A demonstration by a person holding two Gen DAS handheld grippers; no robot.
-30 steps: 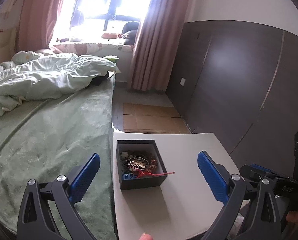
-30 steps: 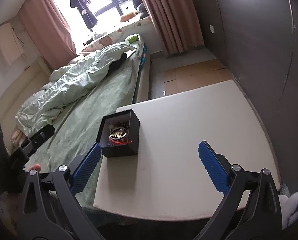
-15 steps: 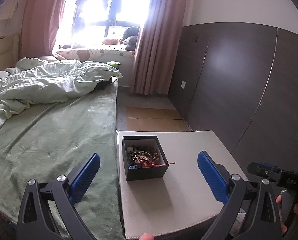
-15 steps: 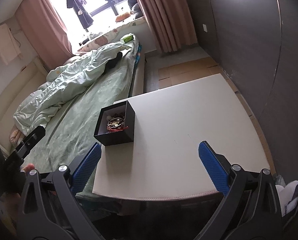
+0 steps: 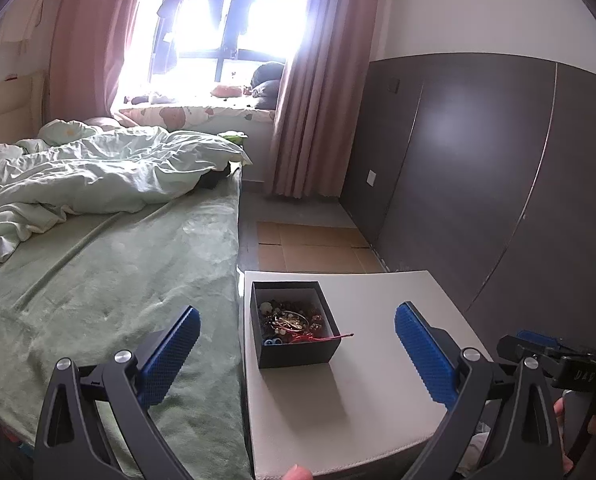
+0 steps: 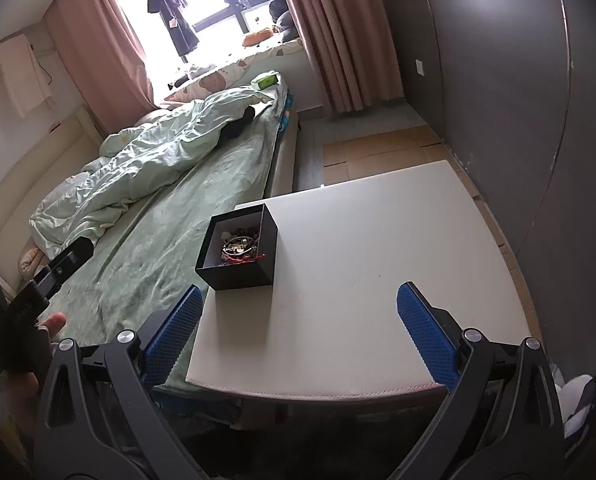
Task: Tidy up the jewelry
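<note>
A black open box [image 5: 296, 354] stands near the left edge of a white table [image 5: 378, 412]. It holds a tangle of jewelry [image 5: 288, 320], with a red cord [image 5: 340, 336] hanging over its right wall. The box also shows in the right wrist view [image 6: 240, 276], with the jewelry [image 6: 240, 246] inside. My left gripper [image 5: 296, 354] is open and empty, held back from the table with the box between its fingers in view. My right gripper [image 6: 298, 334] is open and empty, above the table's near edge [image 6: 298, 390].
A bed with a green blanket [image 5: 98, 280] and a rumpled duvet [image 5: 98, 176] lies left of the table. A dark wall panel [image 5: 478, 180] runs along the right. Cardboard sheets [image 5: 314, 248] lie on the floor beyond the table. A window with pink curtains [image 5: 310, 80] is at the back.
Both grippers have pulled back and risen, so the table and box look smaller and farther. The box and jewelry have not moved. Both grippers stay open.
</note>
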